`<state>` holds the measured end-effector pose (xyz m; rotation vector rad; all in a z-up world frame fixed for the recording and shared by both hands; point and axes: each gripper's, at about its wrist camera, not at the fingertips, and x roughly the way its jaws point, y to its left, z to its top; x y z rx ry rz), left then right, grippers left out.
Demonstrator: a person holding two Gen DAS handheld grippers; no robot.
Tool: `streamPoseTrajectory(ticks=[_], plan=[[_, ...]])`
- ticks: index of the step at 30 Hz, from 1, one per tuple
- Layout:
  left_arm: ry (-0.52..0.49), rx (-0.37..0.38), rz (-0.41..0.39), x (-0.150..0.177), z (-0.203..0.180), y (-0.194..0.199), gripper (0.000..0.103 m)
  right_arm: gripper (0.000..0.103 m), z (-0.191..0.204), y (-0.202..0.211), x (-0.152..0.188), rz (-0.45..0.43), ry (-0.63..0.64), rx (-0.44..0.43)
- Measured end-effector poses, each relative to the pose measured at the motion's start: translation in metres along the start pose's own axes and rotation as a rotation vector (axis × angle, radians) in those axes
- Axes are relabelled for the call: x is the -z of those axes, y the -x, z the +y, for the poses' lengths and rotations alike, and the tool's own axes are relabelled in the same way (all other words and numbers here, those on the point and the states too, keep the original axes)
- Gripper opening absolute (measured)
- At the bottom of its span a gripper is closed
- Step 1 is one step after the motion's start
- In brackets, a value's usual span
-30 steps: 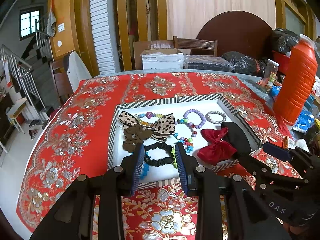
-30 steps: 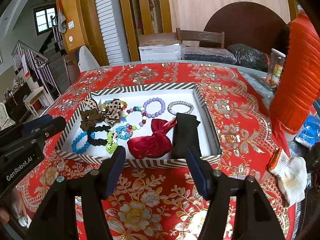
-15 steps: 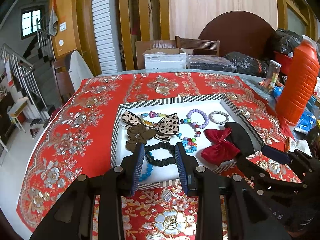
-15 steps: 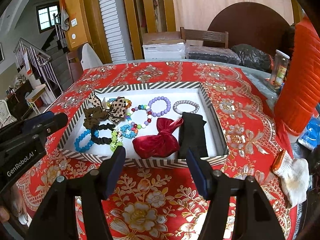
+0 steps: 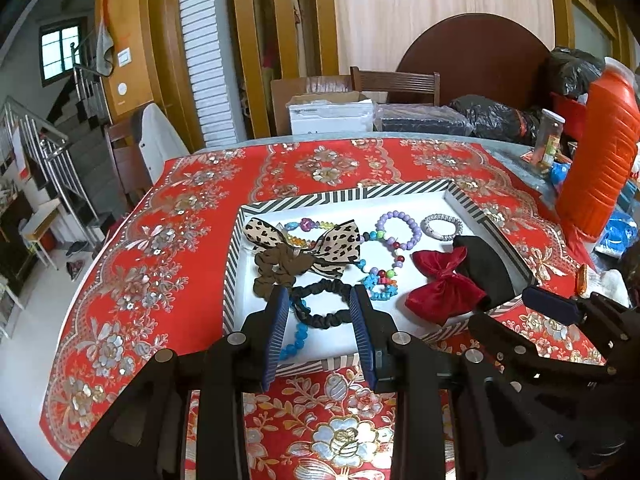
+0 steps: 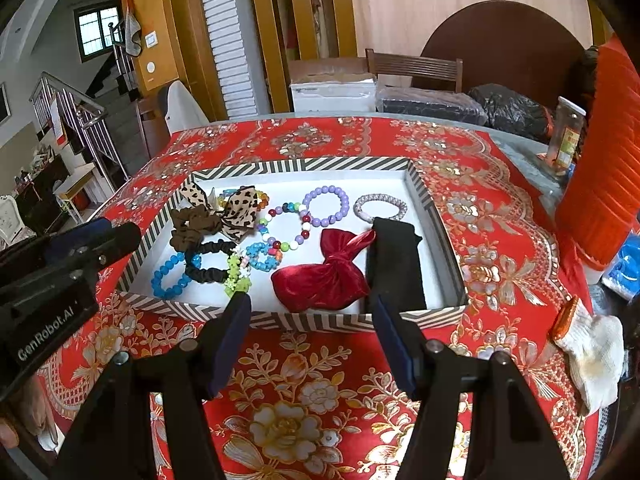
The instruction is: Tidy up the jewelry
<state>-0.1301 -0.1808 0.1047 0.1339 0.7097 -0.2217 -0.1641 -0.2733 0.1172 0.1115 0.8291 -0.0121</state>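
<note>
A striped-rim white tray (image 5: 344,196) (image 6: 304,164) on the red tablecloth holds jewelry: a leopard bow (image 5: 340,242), a brown scrunchie (image 5: 280,266), a black scrunchie (image 5: 324,306), a blue bead bracelet (image 6: 170,274), a purple bead bracelet (image 5: 398,230), a silver bracelet (image 5: 442,227), a red velvet bow (image 5: 444,286) (image 6: 324,274) and a black cloth (image 6: 394,260). My left gripper (image 5: 320,312) is open and empty, above the tray's near edge, framing the black scrunchie. My right gripper (image 6: 310,320) is open and empty, just before the tray's front rim.
A tall orange bottle (image 5: 600,160) stands right of the tray. A white glove (image 6: 592,348) lies on the cloth at the right. A small jar (image 6: 566,136) stands at the far right. Boxes and chairs stand behind the table.
Both grippers have drawn back and up a little from the tray. The jewelry has not moved.
</note>
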Motion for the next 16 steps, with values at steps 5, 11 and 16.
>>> streamPoseTrajectory(ticks=[5,11,16], plan=[[0.007,0.003,0.003,0.0007,0.0015,-0.0012,0.031,0.066,-0.0009,-0.0015,0.0019,0.010,0.000,0.002],[0.004,0.007,-0.001,0.0019,0.0007,-0.0021,0.031,0.066,-0.0017,-0.0014,0.0021,0.009,-0.003,-0.002],[0.000,0.014,0.001,0.0033,-0.0004,-0.0068,0.031,0.066,-0.0084,-0.0019,0.0026,0.013,-0.019,-0.014]])
